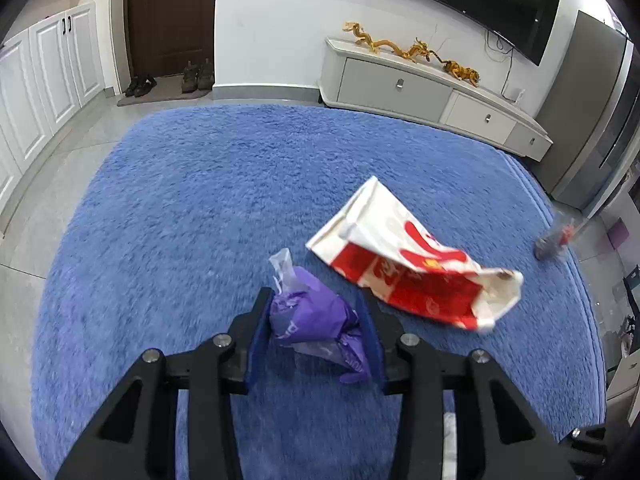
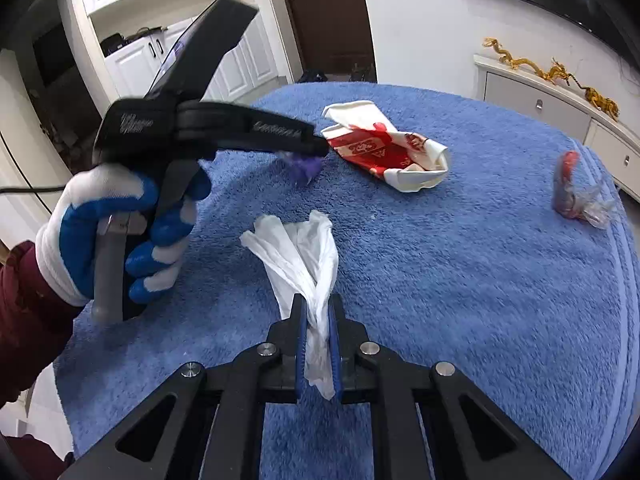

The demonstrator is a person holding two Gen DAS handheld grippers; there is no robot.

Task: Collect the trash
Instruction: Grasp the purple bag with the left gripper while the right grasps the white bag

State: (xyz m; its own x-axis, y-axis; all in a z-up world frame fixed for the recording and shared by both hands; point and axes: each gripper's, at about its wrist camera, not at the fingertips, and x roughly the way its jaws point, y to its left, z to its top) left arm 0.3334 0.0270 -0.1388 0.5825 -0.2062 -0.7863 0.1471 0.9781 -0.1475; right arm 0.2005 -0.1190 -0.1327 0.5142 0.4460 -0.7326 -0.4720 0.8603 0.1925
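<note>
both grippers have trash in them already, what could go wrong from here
The left hand-held gripper pinches the purple wrapper loosely at its crumpled middle, so it may slip out in transit. The right hand-held gripper holds the white plastic bag by a thin twisted part, which could pull free. With both full, the red and white paper bag stays on the blue rug.
</note>
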